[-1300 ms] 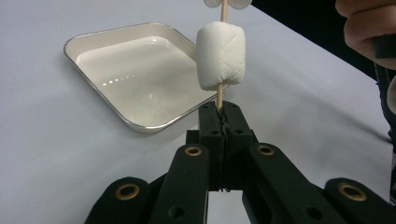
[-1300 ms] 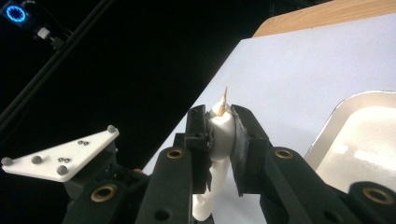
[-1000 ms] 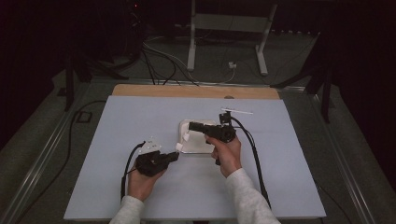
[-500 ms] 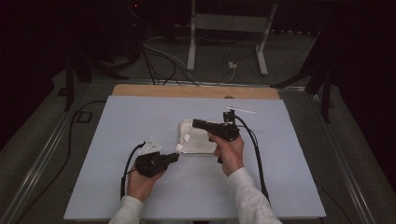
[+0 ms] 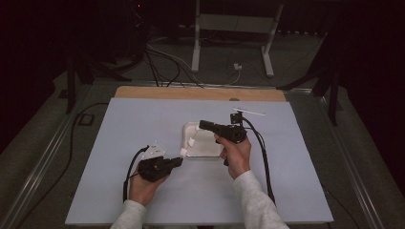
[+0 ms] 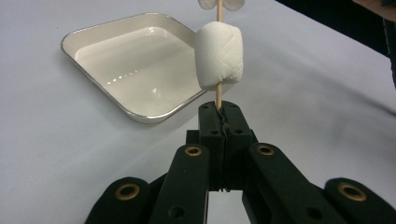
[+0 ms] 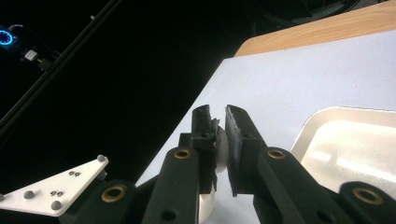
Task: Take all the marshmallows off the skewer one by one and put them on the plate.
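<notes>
My left gripper (image 5: 179,161) (image 6: 219,109) is shut on the lower end of a thin wooden skewer (image 6: 217,95). A white marshmallow (image 6: 218,56) (image 5: 183,152) is threaded on it just above the jaws, and a second one (image 6: 217,3) (image 5: 192,141) sits higher up. The skewer leans over the front left corner of a shallow cream tray (image 5: 207,145) (image 6: 70,46). My right gripper (image 5: 201,124) (image 7: 218,116) hovers level above the tray, pointing left, with a squashed white marshmallow (image 7: 222,149) pinched deep between its jaws.
A pale blue mat (image 5: 119,143) covers the table, with a strip of bare wood (image 5: 191,93) along the far edge. Beyond the table, cables (image 5: 162,62) and a metal stand (image 5: 196,47) lie on the dark floor. Each gripper trails a black cable (image 5: 262,157).
</notes>
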`<state>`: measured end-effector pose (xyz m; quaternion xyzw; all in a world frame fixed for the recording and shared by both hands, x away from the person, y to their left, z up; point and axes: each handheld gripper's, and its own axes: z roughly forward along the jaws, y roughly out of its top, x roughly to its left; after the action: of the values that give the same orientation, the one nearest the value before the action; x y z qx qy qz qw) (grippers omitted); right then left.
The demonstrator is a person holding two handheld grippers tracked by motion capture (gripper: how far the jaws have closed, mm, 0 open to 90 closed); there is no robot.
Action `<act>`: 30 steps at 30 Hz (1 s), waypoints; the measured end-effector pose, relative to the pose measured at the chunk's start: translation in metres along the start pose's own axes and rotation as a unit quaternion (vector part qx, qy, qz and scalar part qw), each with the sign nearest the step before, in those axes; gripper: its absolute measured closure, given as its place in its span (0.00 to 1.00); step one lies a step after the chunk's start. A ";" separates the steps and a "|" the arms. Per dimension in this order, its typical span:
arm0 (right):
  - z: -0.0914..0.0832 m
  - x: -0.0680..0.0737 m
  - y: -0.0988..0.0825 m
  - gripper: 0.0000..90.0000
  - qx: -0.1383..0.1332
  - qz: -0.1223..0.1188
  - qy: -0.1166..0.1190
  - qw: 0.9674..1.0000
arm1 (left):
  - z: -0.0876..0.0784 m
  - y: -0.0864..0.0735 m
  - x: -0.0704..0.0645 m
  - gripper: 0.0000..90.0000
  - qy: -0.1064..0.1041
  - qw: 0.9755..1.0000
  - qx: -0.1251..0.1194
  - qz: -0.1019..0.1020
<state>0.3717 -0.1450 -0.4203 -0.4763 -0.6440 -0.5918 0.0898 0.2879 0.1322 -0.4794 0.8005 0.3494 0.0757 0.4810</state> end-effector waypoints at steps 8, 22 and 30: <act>-0.002 -0.002 0.001 0.94 -0.001 -0.004 -0.006 1.000 | -0.002 -0.003 0.003 1.00 -0.003 1.000 -0.001 -0.001; -0.027 -0.011 0.017 0.97 -0.055 0.010 -0.022 0.998 | -0.002 -0.016 0.009 1.00 0.009 0.998 0.052 0.019; -0.041 -0.024 0.024 0.95 -0.044 -0.001 -0.051 0.998 | -0.010 -0.012 0.014 1.00 0.004 1.000 0.007 -0.011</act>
<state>0.3833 -0.1955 -0.4089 -0.5089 -0.6216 -0.5945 0.0355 0.2880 0.1516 -0.4872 0.7999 0.3607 0.0712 0.4744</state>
